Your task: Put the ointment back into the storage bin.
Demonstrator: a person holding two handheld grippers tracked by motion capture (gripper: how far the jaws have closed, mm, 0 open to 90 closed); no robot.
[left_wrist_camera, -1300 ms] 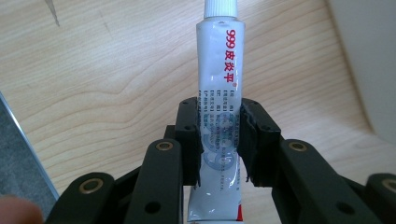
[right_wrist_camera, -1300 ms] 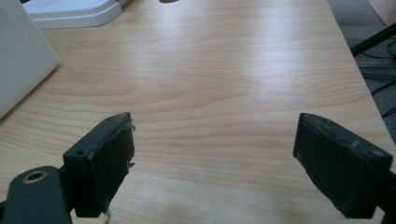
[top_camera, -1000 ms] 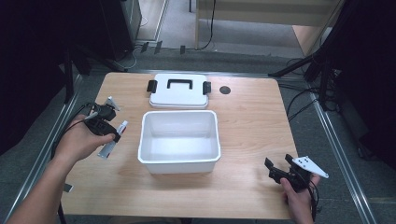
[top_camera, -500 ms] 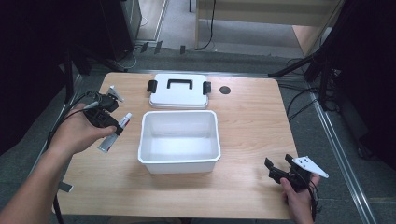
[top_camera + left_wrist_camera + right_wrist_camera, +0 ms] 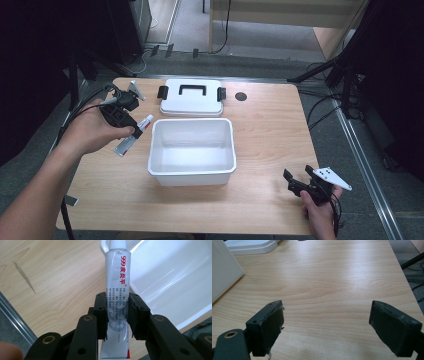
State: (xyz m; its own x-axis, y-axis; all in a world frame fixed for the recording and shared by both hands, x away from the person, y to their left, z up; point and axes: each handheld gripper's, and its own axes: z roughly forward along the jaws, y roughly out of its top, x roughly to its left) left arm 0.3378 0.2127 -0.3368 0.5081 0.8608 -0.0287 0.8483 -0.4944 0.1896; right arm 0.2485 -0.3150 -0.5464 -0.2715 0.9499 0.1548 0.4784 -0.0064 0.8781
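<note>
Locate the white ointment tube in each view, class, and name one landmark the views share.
High view: ointment tube at left, in the left hand-held gripper, beside the white bin.
Left gripper view: centre, clamped between the jaws.
Right gripper view: none to point at.
Shared landmark: the white bin.

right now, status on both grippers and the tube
Left gripper shut on white printed ointment tube, beside open white plastic bin. Right gripper open, idle. Nothing blocking.

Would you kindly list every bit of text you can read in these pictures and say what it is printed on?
"999皮炎平": red, along the white tube clamped in the left gripper.
Small dark print and a blue emblem lower on the tube: too small and covered by the jaws to read.
White bin and lid: no text.
</note>
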